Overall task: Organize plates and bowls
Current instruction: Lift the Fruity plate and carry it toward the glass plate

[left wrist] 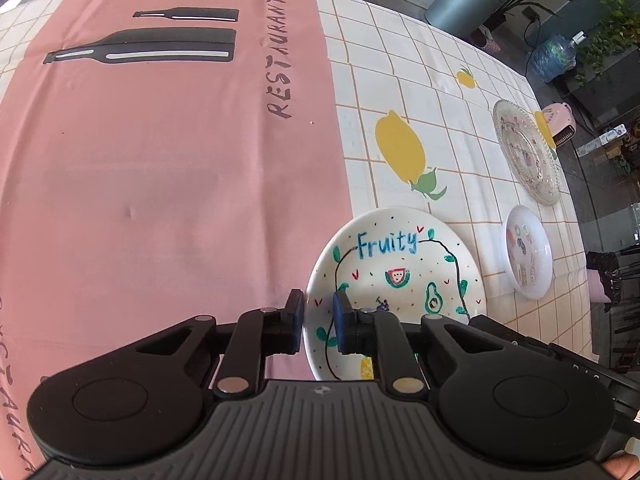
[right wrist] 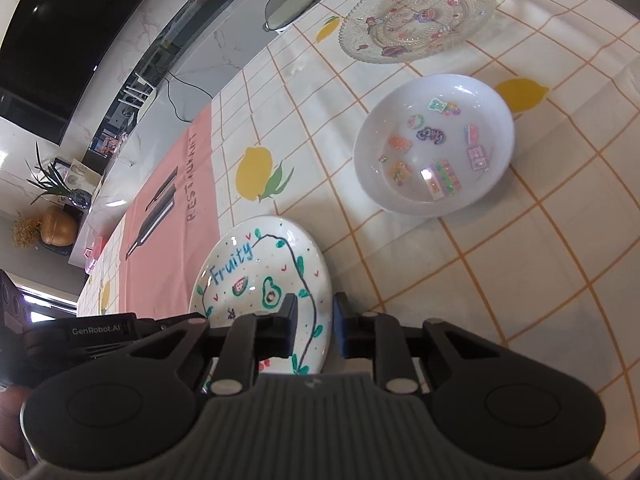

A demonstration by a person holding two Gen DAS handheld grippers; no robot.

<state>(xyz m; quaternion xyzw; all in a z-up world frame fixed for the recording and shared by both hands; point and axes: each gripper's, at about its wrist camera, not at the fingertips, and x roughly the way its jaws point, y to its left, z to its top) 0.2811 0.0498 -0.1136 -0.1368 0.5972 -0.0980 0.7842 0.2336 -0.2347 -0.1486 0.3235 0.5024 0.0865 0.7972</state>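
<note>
Evidently both grippers, left gripper (left wrist: pixel 317 322) and right gripper (right wrist: pixel 315 326), pinch opposite rims of the Fruity plate (left wrist: pixel 394 280) between their fingers, sharing its weight for a level lift.

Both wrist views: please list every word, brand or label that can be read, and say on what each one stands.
"Fruity": hand-painted in blue on the white plate.
"RESTAURANT": dark letters on the pink cloth; repeated at its near left edge, cut off there.
"GenRobot.AI": on the black housing of the other tool, in the right wrist view.
Stickers in the white bowl and glass plate: no readable text.
</note>
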